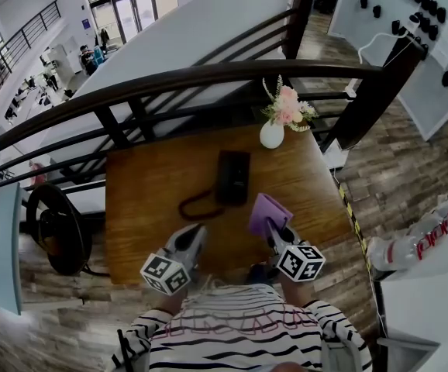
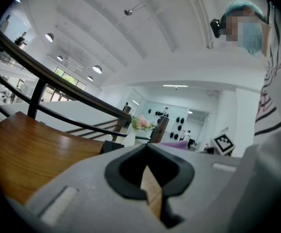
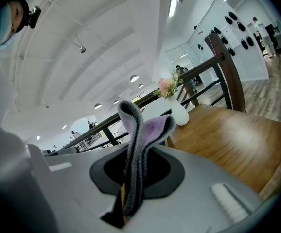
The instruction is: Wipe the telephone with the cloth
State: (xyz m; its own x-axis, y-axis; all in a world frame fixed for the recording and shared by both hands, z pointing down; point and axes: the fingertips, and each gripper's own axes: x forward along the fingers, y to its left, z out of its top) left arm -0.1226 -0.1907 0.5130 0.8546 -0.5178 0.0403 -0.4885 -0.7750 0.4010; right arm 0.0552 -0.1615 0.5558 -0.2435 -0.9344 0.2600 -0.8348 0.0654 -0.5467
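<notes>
**Cloth gripped, telephone not yet touched**

The right gripper (image 1: pixel 275 228) is pinching the purple cloth (image 1: pixel 268 213); in its own view the cloth stands up folded from between the jaws, squeezed tight at its lower edge. The left gripper (image 1: pixel 192 236) has its jaws pressed together with nothing between them; only a sliver of the wooden table (image 1: pixel 143 184) shows past their tips.

The black telephone (image 1: pixel 232 177) lies flat on the table ahead of both grippers, a little to the left of the right one and just beyond the cloth; its coiled cord (image 1: pixel 196 204) loops back toward the left gripper's tip. A white vase (image 1: pixel 271 134) of flowers stands farther ahead, past the telephone.

The step in hand looks like the approach: the cloth is held above the table, apart from the telephone, and wiping has not begun. The next move calls for carrying the cloth forward and down onto the telephone's top; the left gripper may need to steady the telephone so that it doesn't slide.
</notes>
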